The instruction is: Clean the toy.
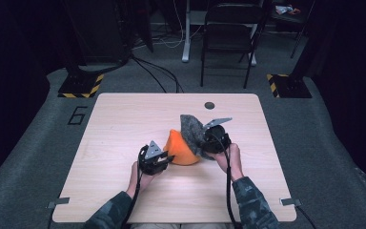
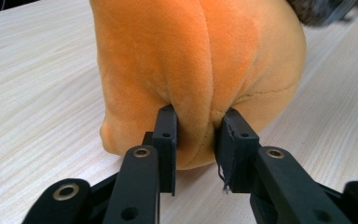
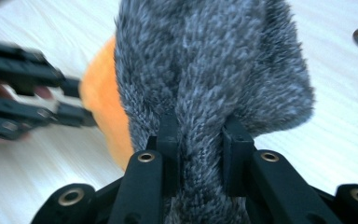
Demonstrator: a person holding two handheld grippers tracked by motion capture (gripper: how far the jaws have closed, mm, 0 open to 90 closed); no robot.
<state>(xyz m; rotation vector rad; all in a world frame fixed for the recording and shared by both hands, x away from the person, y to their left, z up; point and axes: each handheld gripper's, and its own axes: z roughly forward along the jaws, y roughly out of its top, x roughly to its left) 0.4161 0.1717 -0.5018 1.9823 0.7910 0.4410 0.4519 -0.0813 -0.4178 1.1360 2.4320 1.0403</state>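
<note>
Left gripper (image 2: 196, 140) jaws pinch a fold of the soft orange plush lump (image 2: 200, 70), mid-desk (image 1: 124, 124). Right gripper (image 3: 199, 140) jaws clench the shaggy grey fabric piece (image 3: 214, 60), draped against the plush's right side.

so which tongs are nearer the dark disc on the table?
Right. The right tongs, shut on the grey fabric, sit just below the disc. The left tongs pinch the orange plush farther down and left.
</note>
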